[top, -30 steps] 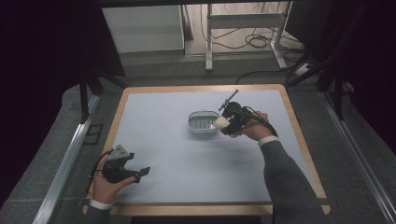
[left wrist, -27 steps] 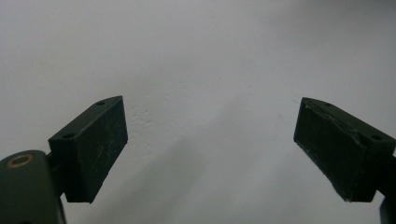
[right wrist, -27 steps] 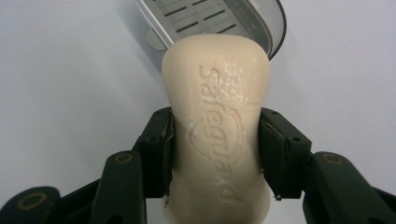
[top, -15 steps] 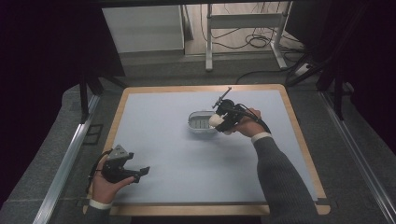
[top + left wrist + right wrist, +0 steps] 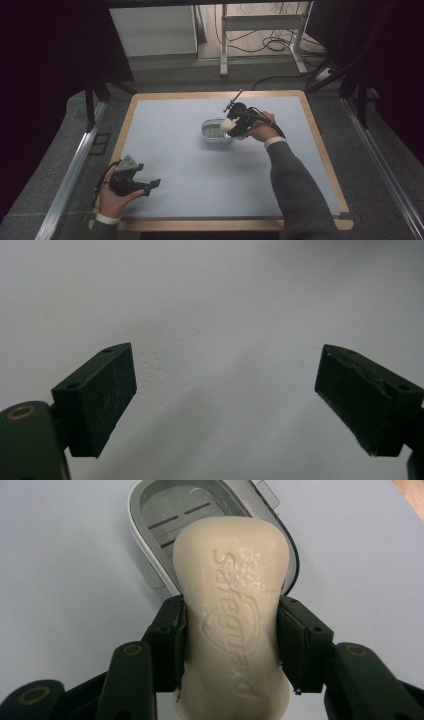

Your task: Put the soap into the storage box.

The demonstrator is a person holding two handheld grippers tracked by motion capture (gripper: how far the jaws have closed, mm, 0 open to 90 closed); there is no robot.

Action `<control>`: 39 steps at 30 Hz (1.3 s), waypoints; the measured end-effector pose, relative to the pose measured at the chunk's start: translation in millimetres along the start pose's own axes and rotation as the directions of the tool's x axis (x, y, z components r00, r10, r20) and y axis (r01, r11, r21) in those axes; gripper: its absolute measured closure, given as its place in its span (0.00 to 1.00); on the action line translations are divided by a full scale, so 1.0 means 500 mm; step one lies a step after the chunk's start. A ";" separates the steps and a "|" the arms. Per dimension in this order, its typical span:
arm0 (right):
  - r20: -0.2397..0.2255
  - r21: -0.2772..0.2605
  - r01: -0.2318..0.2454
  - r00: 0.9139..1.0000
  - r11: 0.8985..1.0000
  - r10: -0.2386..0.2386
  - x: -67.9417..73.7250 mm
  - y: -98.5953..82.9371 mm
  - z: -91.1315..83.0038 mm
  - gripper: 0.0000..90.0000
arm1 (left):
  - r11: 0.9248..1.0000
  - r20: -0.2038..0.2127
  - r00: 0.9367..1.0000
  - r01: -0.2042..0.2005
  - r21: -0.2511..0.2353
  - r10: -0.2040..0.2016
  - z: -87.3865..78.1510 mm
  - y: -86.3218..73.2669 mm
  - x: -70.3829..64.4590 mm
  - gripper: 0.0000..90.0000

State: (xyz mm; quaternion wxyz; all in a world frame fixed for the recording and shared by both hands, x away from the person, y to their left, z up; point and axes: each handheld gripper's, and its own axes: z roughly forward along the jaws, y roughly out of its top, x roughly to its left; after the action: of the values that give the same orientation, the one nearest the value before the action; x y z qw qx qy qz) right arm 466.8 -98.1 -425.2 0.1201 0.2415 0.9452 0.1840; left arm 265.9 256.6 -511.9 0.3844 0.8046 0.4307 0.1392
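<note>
The right gripper (image 5: 230, 645) has its fingers clamped on both sides of a bar of soap (image 5: 232, 615), held just above the near rim of the open soap dish (image 5: 216, 131). The pickup looks done; lowering the soap into the dish and letting go remain. The left gripper (image 5: 150, 185) rests spread and empty low on the surface (image 5: 175, 150).

I see a table (image 5: 165, 145) with a pale blue-grey top and a light wooden border running round all four sides. One thing sits directly on it: a small grey soap dish (image 5: 214, 131), an oval tray with slots in its floor, placed a little right of centre and towards the far half. From the right gripper view, the soap dish (image 5: 165, 510) rests flat on the surface, its rim whitish.
</note>
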 end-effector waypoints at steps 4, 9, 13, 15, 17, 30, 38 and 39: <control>-0.004 0.006 0.006 1.000 1.000 -0.006 -0.001 0.011 0.008 0.55 | 1.000 0.001 1.000 -0.001 -0.001 0.001 -0.001 0.000 0.000 0.11; -0.005 -0.002 0.024 1.000 1.000 -0.024 0.000 0.023 0.017 0.55 | 1.000 0.001 1.000 0.002 -0.004 -0.002 -0.002 0.000 0.001 0.11; -0.017 -0.006 0.034 0.999 0.999 -0.034 0.000 0.034 0.026 0.55 | 1.000 0.001 1.000 -0.003 0.000 0.003 -0.002 0.000 0.001 0.11; -0.018 -0.002 0.048 0.999 0.999 -0.048 -0.001 0.038 0.031 0.55 | 1.000 0.002 1.000 -0.005 0.000 0.005 -0.001 0.000 0.001 0.11; -0.024 0.006 0.058 0.998 0.998 -0.058 -0.001 0.043 0.035 0.55 | 1.000 0.001 1.000 -0.004 0.001 0.004 -0.001 0.000 0.001 0.11; -0.041 0.011 0.120 0.992 0.993 -0.120 0.001 0.064 0.066 0.55 | 1.000 0.015 1.000 0.004 -0.009 -0.004 -0.002 0.000 -0.001 0.11; -0.039 0.023 0.160 0.986 0.987 -0.159 0.009 0.068 0.084 0.54 | 1.000 0.010 1.000 0.003 -0.006 -0.003 -0.004 0.000 0.001 0.11; -0.035 0.028 0.161 0.986 0.987 -0.160 0.011 0.069 0.086 0.54 | 1.000 0.009 1.000 0.002 -0.006 -0.002 -0.003 0.000 0.001 0.11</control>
State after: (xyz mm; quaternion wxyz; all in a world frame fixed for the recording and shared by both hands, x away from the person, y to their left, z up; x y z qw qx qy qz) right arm 490.0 -54.9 -450.8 0.1153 0.1632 0.9662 0.1631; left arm 265.2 257.6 -511.0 0.3889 0.8037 0.4293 0.1363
